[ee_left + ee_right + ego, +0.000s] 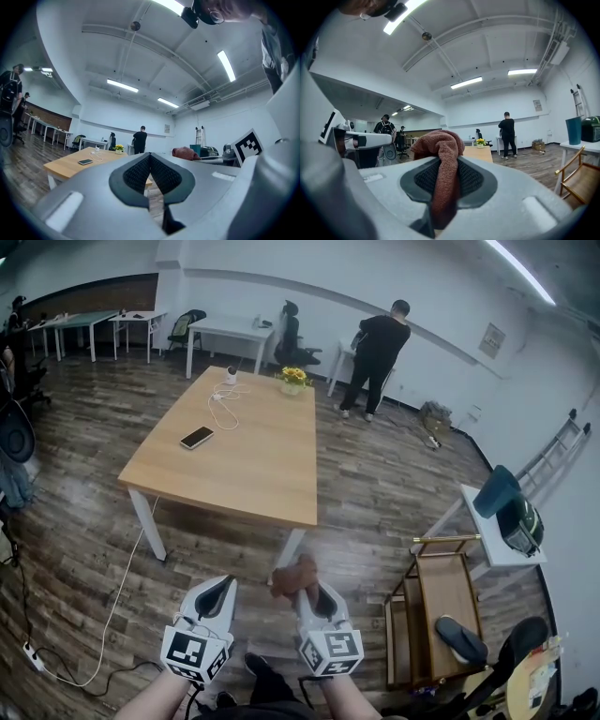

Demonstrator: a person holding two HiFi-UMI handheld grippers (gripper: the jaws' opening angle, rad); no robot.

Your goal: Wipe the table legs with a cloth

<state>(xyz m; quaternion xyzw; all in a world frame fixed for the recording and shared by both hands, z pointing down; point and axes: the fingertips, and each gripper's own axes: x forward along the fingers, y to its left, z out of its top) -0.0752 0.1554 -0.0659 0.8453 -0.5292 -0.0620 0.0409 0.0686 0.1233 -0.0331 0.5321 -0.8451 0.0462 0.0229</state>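
A brown-red cloth (294, 576) is bunched in my right gripper (305, 585), whose jaws are shut on it; the cloth (440, 159) hangs down between the jaws in the right gripper view. My left gripper (217, 594) is beside it, shut with nothing between its jaws (150, 174). Ahead stands a wooden table (246, 442) on white legs. Its near right leg (287, 552) is just beyond the cloth, its near left leg (148, 523) further left. Both grippers are held above the floor, apart from the legs.
On the table lie a phone (197, 437), a white cable (223, 409) and a flower pot (293, 380). A white cord (111, 615) runs across the floor at left. A wooden cart (436, 610) stands right. A person (377, 354) stands at the back.
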